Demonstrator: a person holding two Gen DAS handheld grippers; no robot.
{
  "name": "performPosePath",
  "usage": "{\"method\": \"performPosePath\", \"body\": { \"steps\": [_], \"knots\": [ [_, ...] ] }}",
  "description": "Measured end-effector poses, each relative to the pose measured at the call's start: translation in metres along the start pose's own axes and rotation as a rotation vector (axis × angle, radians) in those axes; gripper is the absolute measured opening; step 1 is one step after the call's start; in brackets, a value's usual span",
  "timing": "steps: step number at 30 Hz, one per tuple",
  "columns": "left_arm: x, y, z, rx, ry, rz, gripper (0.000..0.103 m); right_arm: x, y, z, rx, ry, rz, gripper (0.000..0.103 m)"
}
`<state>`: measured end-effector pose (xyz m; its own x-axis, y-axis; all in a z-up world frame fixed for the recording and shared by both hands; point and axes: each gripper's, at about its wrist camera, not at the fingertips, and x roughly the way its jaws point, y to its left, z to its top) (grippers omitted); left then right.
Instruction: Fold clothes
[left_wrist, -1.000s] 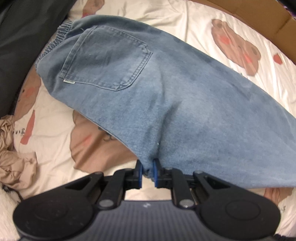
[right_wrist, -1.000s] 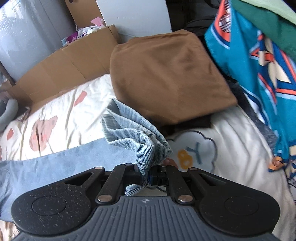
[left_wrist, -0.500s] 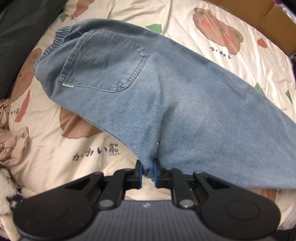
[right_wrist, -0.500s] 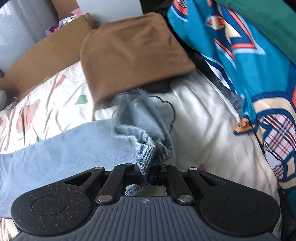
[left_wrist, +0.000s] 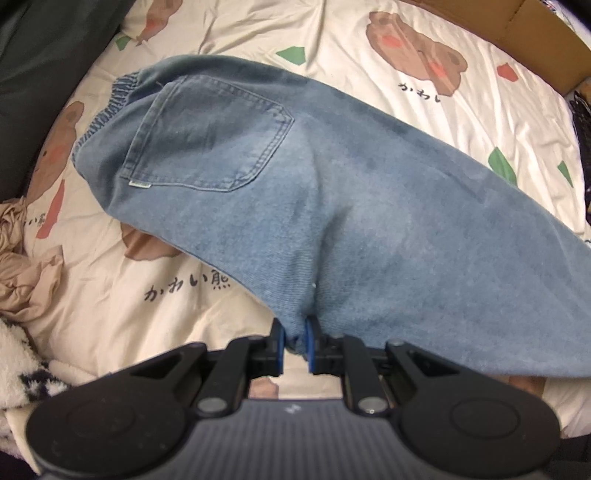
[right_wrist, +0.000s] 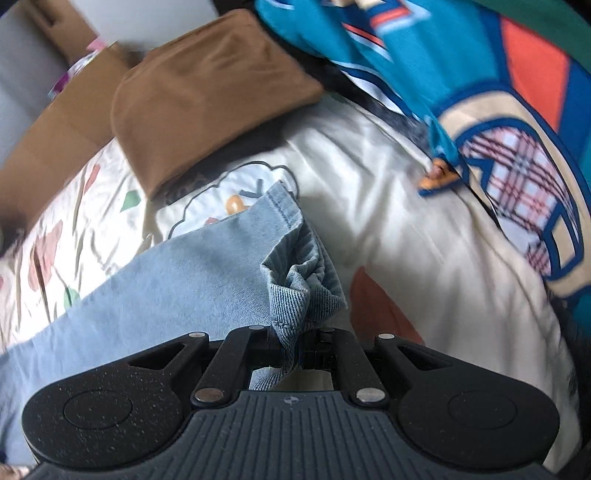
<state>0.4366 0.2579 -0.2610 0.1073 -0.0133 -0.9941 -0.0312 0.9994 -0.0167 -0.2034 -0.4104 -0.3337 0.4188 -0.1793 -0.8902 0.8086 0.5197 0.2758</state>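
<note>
Light blue jeans (left_wrist: 332, 192) stretch across the printed cream bedsheet (left_wrist: 369, 48), back pocket up, elastic waistband at the upper left. My left gripper (left_wrist: 294, 341) is shut on the near edge of the jeans around the seat. In the right wrist view the leg of the jeans (right_wrist: 192, 280) runs off to the left, and my right gripper (right_wrist: 293, 347) is shut on the bunched hem end. The hem's stitched edge (right_wrist: 284, 210) lies over a cloud print on the sheet.
A folded brown garment (right_wrist: 207, 92) lies beyond the hem. A teal patterned cloth (right_wrist: 498, 110) hangs at the right. A crumpled beige garment (left_wrist: 26, 269) and a fuzzy black-and-white fabric (left_wrist: 22, 369) sit at the left. Cardboard (left_wrist: 535, 48) borders the far side.
Both grippers have pulled back with the jeans, which slid toward me over the sheet. The leg end has dropped from lifted to lying flatter, with the hem spread out.
</note>
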Motion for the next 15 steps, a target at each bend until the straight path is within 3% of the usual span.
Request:
{"method": "performPosePath", "body": {
  "steps": [7,9,10,11,15],
  "knots": [
    [0.038,-0.002,-0.003,-0.023,0.065,-0.005,0.012,0.016,-0.026,-0.013,0.151,0.059,-0.038,0.010],
    [0.049,0.004,0.001,-0.030,0.076,-0.005,0.012,0.021,-0.034,-0.017,0.195,0.076,-0.048,0.024],
    [0.053,0.008,0.004,-0.036,0.081,-0.005,0.012,0.023,-0.037,-0.019,0.216,0.085,-0.054,0.025],
    [0.057,0.013,0.008,-0.048,0.085,-0.008,0.013,0.026,-0.041,-0.021,0.238,0.093,-0.059,0.034],
    [0.060,0.030,0.027,-0.080,0.086,-0.021,0.015,0.015,-0.047,-0.020,0.217,0.089,-0.106,0.037]
  ]
}}
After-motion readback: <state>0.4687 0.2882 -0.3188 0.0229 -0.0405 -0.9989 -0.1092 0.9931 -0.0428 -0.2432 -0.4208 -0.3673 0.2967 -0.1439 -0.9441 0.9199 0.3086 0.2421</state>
